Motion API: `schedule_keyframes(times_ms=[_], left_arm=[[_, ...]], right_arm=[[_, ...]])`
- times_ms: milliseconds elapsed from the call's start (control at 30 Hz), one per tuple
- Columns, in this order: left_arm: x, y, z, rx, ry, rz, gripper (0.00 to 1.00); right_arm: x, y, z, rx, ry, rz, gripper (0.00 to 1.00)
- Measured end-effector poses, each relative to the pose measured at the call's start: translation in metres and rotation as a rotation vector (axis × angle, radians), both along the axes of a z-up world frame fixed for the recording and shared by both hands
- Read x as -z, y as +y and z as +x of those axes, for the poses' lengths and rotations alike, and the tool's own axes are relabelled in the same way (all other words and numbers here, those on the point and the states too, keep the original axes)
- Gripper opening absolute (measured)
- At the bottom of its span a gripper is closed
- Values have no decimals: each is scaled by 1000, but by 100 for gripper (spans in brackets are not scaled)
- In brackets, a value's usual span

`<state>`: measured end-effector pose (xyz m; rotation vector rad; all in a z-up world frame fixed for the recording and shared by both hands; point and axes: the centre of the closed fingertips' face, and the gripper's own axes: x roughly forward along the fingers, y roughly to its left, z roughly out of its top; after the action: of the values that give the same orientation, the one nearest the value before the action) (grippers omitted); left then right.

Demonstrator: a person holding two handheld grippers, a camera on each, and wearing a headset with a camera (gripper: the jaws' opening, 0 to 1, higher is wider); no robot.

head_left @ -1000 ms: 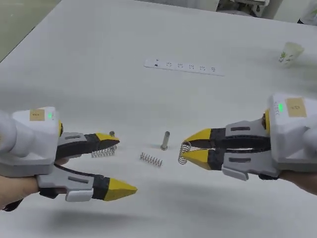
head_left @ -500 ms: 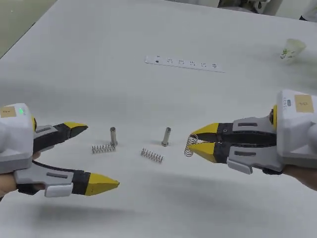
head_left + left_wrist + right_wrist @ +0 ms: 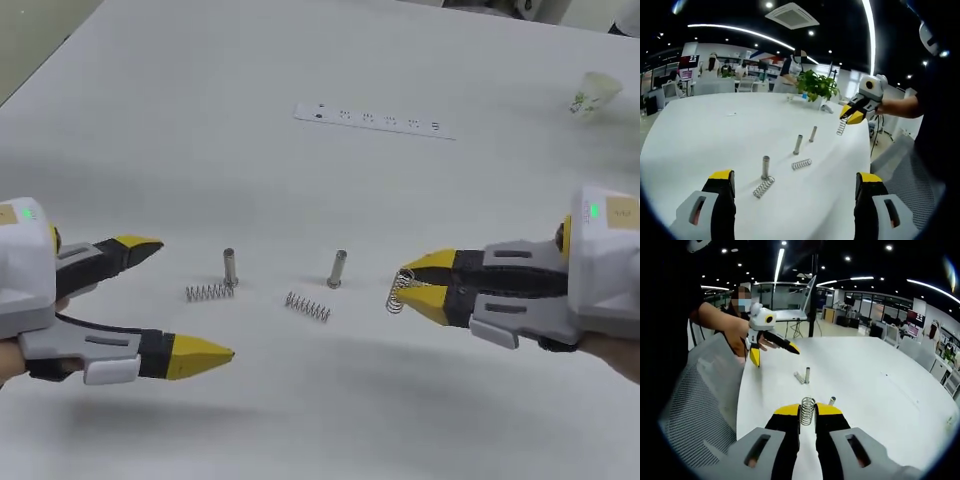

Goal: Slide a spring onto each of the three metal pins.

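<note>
Your left claw is now drawn back to the left, away from the left pin, where its upper jaw stood a second ago. Its jaws are spread wide and hold nothing. Your right claw is also a little further from the middle pin than before. It stays pinched on the held spring, which sticks out at the tips.

I judge that no pin carries a spring yet. The first loose spring lies on the bench just beside the left pin, and the second loose spring lies between the two pins. The left gripper view shows the third pin, the nearest one to the right claw. Both claws hover above the bench, roughly level, and point towards each other.
</note>
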<state>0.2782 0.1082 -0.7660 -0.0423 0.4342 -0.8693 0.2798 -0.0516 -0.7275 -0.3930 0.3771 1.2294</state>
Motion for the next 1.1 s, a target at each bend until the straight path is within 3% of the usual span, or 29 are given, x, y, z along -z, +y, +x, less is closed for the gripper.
schedule_keyframes(times_ms=[133, 400, 733, 1100], left_arm=[[1, 1, 0, -4, 4, -3, 98], [2, 5, 1, -20, 6, -1, 98], [3, 8, 0, -30, 8, 0, 98], [5, 11, 0, -34, 13, 9, 98]], right_arm=[[9, -10, 5, 32, 15, -9, 8], [12, -29, 23, 96, -5, -13, 8], [2, -45, 48, 211, -23, 33, 8], [-2, -55, 62, 263, -30, 45, 8]])
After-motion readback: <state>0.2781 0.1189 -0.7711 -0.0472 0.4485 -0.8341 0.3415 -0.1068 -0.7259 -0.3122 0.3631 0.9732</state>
